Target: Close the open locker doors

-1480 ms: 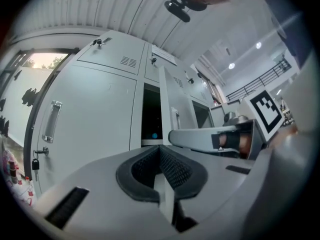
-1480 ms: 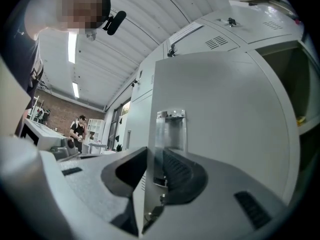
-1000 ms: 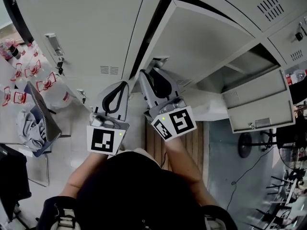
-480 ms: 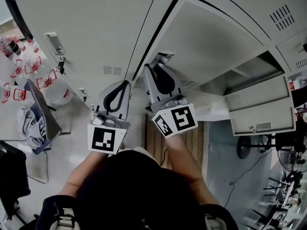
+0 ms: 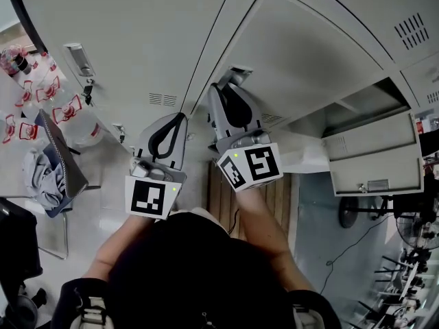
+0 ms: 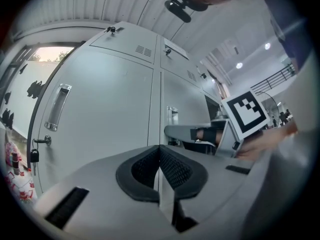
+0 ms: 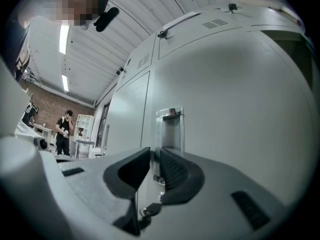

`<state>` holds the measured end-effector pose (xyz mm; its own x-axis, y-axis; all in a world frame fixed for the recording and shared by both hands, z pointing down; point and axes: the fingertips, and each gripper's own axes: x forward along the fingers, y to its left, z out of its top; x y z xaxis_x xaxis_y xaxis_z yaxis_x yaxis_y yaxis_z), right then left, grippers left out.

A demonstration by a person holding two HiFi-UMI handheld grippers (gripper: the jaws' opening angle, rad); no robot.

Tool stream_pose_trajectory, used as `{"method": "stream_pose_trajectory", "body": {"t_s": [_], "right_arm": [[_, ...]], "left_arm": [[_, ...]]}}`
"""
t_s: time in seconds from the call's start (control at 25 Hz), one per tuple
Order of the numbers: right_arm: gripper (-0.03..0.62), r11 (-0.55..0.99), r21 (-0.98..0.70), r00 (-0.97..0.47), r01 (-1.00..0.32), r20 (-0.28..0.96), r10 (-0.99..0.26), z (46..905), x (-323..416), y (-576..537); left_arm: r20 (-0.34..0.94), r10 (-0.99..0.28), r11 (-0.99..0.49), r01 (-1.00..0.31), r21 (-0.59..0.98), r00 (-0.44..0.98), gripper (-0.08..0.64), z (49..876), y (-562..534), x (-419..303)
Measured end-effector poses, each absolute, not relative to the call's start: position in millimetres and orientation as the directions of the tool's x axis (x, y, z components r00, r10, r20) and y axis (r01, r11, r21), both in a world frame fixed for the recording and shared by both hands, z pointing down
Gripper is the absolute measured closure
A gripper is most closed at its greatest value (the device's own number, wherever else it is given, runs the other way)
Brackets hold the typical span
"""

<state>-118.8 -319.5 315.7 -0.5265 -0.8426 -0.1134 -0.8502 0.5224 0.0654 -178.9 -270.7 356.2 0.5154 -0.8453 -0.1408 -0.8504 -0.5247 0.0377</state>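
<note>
Off to the left, some clear containers with red labels (image 5: 67, 117) stood on the floor, their print too small to read. Next along, the closed locker door (image 6: 100, 109) had its long handle (image 6: 56, 106) and a key (image 6: 34, 155) hanging below it. The left gripper (image 6: 159, 148) was held level just short of that locker front, its jaws pressed together with nothing in them. Its cube (image 5: 152, 197) showed only a black-and-white square pattern, no words.

Just beside it, the right gripper (image 7: 152, 151) pointed at the tall locker door (image 7: 240, 109), which was almost flush with the frame, a thin dark gap running down its free edge. The fingertips were right up at the door's recessed handle (image 7: 169, 129). The jaws had just been closing and stood a little apart, the handle's lower end showing in the slit between them. I could not tell whether the pads touched it. A key sat in the lock (image 7: 149, 211) below. Its cube (image 5: 250, 166) carried the same kind of pattern.

Well apart on the right, a small locker door (image 5: 374, 157) hung wide open.
</note>
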Motion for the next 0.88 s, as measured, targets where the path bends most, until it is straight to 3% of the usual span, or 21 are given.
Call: {"method": "stream_pose_trajectory", "body": {"t_s": [0.88], "right_arm": [[0.534, 0.47, 0.031, -0.471, -0.882, -0.069, -0.879, 317, -117, -336]], "left_arm": [[-0.122, -0.865, -0.495, -0.868, 0.05, 0.486, 0.558, 362, -278, -191]]}}
